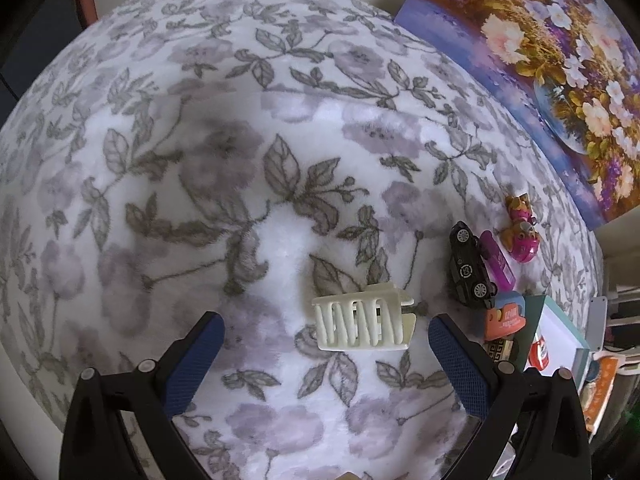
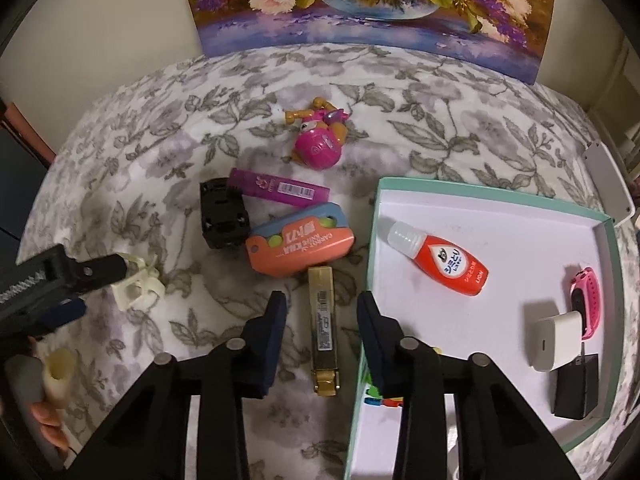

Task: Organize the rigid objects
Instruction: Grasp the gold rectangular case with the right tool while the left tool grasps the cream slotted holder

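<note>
while both hand-held grippers hang low over the floral plush blanket (image 1: pixel 248 128), their jaws stand wide apart and hold nothing. the left gripper (image 1: pixel 326 334) points at one cream slatted plastic clip (image 1: pixel 362 320), which lies on the blanket between and just ahead of its blue-padded fingertips, touching neither. in the right wrist view a hand (image 2: pixel 46 420) grips that tool's handle at the near left edge.

the right gripper (image 2: pixel 322 308) straddles one slim gold rectangular case (image 2: pixel 323 328) lying lengthwise between its fingers, with a gap on each side. just past the case sits one orange and blue toy knife (image 2: pixel 300 246), with one black toy car (image 2: pixel 224 218) to its left and one purple flat tube (image 2: pixel 280 190) just beyond them. farther off, toward the far edge, lies one pink and tan toy figure (image 2: pixel 320 140).

at the blanket's right side rests one mint-edged white box lid (image 2: pixel 496 196). it holds one orange squeeze bottle (image 2: pixel 444 262), one white charger cube (image 2: pixel 556 340), one black adapter (image 2: pixel 576 392) and one pink wristband (image 2: pixel 586 300) near its right wall. one flower painting (image 2: pixel 360 8) leans against the wall behind.
</note>
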{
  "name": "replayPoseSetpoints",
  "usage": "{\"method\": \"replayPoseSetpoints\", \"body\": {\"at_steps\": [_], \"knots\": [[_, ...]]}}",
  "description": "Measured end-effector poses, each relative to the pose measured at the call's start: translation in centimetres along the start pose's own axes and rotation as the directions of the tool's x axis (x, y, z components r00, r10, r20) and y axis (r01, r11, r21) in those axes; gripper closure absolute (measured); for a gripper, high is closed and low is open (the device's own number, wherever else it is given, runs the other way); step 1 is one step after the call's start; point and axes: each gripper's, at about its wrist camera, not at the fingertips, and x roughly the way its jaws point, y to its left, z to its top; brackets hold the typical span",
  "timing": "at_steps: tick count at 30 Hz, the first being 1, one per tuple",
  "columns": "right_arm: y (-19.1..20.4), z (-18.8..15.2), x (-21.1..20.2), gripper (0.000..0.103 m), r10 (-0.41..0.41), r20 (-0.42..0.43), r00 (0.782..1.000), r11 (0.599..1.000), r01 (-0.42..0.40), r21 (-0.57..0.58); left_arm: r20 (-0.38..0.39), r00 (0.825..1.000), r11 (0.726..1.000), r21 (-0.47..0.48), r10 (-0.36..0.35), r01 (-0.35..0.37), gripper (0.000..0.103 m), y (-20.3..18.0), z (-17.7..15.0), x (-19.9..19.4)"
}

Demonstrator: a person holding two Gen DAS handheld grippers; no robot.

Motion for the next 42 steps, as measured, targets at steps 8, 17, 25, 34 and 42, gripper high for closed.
{"method": "replayPoseSetpoints", "body": {"at_steps": [8,17,25,34,42], "knots": [[0.9,-0.3,1.1,0.068,-0.025,-0.024,0.999,0.999,0.024,-0.035,-0.017,1.000,1.000,-0.001,-0.024,0.024,0.000,0.0,-0.1,0.6],[1.7,-0.7,2.7,0.073,-0.059,-0.066,0.996,0.996,0.054,-0.065,-0.029,0.999,1.000,0.004,-0.026,0.027,0.000,-0.2,0.0,1.4],[2.1,-1.2,3.2,0.084,-0.042,-0.086,0.995,0.997,0.037,-0.066,-0.035,0.998,0.998,-0.019,-0.059,0.058,0.001,0.0,0.2,1.5],[2.0,-2.0,3.9,0.084,-0.060,-0.097,0.994,0.996,0.053,-0.068,-0.033,0.996,0.996,-0.031,-0.086,0.085,0.017,0.1,0.1,1.6],[2.3,-2.0,3.9,0.085,-0.064,-0.092,0.994,0.996,0.057,-0.071,-0.026,0.992,0.993,-0.008,-0.122,0.121,0.039,-0.6,0.0,1.5]]}}
